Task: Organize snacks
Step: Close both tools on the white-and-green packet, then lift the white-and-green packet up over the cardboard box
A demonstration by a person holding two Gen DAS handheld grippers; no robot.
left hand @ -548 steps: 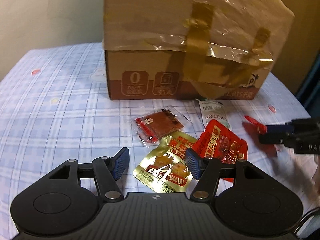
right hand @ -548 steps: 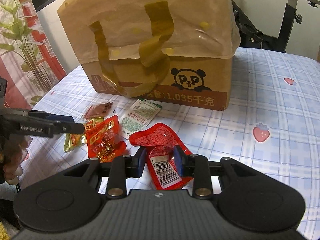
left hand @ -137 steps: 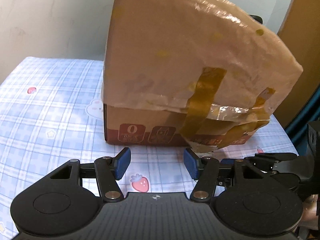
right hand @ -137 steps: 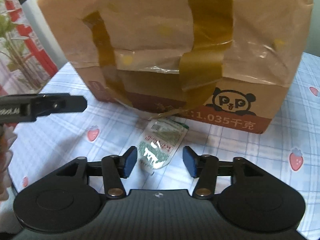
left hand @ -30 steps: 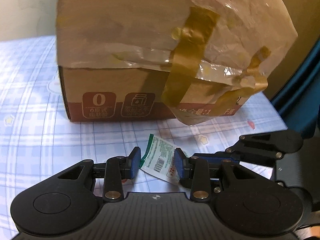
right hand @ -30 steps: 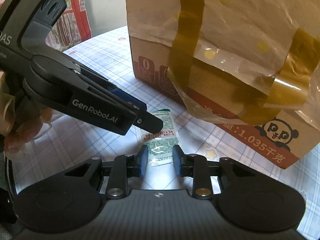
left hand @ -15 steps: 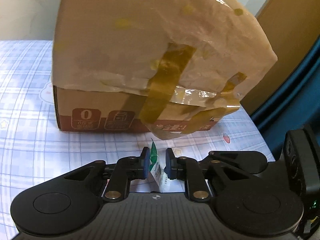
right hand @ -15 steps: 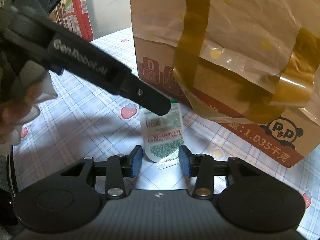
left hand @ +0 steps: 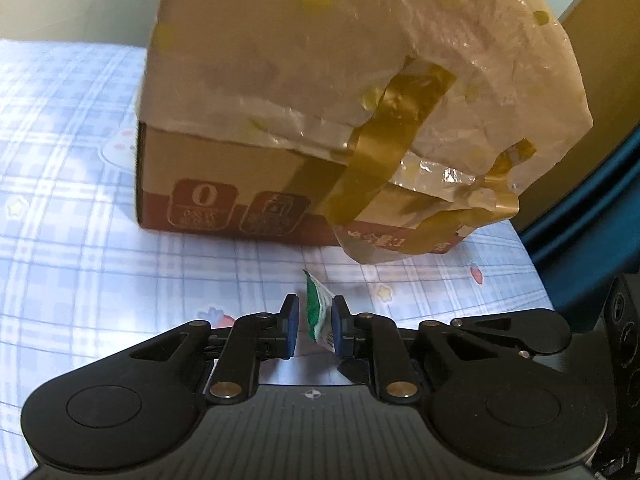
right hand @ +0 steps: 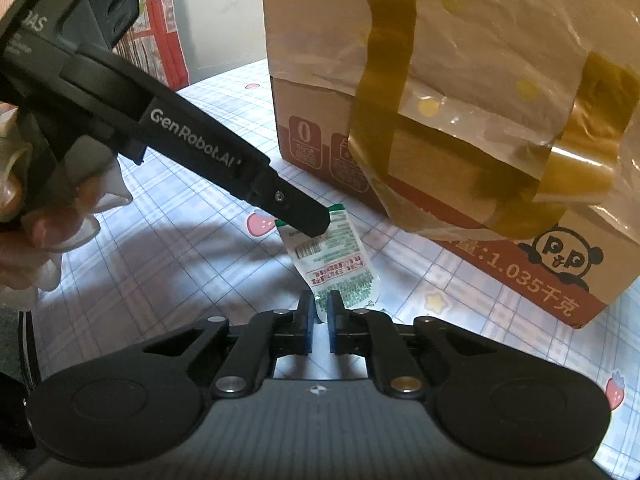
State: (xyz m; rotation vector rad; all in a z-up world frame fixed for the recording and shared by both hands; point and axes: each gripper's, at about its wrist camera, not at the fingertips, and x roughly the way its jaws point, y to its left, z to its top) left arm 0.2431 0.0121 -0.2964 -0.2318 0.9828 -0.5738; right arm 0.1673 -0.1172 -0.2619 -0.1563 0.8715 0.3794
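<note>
A green and white snack packet (right hand: 336,256) is held up above the checked tablecloth, in front of the cardboard box (right hand: 460,216). My right gripper (right hand: 319,318) is shut on the packet's near end. My left gripper (left hand: 314,326) has the packet (left hand: 318,314) edge-on between its pads, which stand narrowly apart. In the right wrist view the left gripper's black finger (right hand: 296,210) reaches in from the left and covers the packet's far end. The box (left hand: 320,152) has a crinkled plastic cover and brown tape strips.
The blue checked tablecloth (left hand: 80,208) with strawberry and star prints covers the table. A dark blue curtain (left hand: 592,208) hangs past the table's right edge. Red patterned fabric (right hand: 164,20) stands behind the table on the left.
My right gripper has closed onto the packet's near end. My left gripper's pads have opened slightly around the packet. The packet stays lifted off the cloth.
</note>
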